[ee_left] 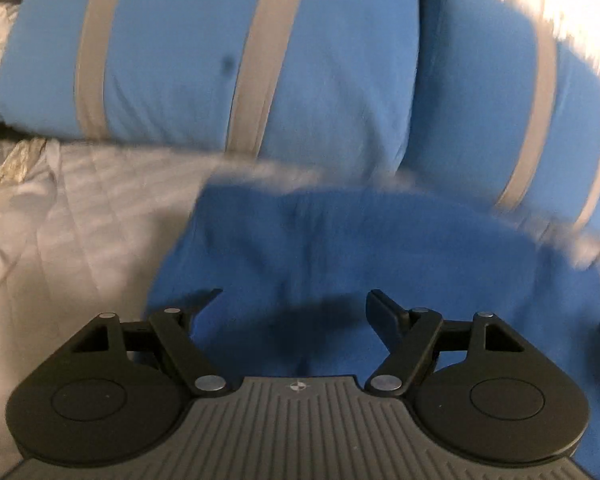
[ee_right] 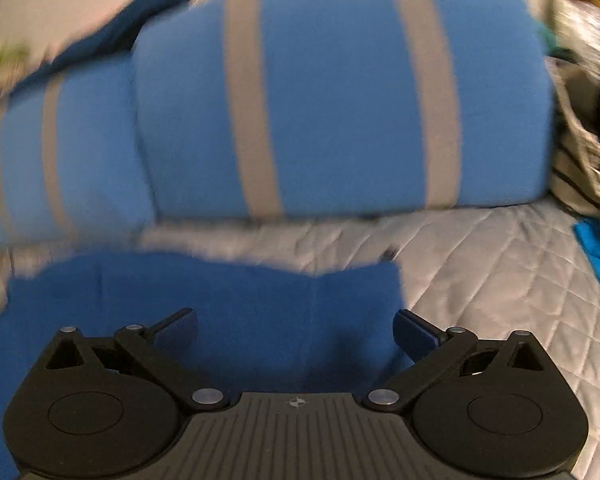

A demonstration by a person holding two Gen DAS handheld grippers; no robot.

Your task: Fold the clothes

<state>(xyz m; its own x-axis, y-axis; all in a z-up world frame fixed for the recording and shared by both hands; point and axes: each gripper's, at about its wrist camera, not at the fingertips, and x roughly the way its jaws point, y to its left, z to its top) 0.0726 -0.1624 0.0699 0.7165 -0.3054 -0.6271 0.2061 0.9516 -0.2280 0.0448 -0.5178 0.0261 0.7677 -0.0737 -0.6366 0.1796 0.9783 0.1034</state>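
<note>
There is no brand name or readable writing anywhere; the only mark is a small round crosshair emblem [ee_left: 296, 386] on the ribbed body of each tool. The dark blue garment [ee_left: 340, 248] lies flat on the pale quilted bedcover [ee_left: 72, 216], filling the lower middle of both views. In the left wrist view the left gripper [ee_left: 294, 300] hovers over it with its fingers spread wide, holding nothing, blue cloth showing between and beyond the tips. In the right wrist view the right gripper [ee_right: 295, 320] is likewise spread wide and empty above the same cloth, whose right edge [ee_right: 398, 280] sits just inside the right finger. Whether the tips touch the fabric cannot be told. The garment's far edge runs across the frame from left to right, and a faint crease runs from that edge toward the camera. Both views are blurred. Beyond it, across the upper half, lie two light blue pillows with grey stripes [ee_right: 340, 92], side by side.
</note>
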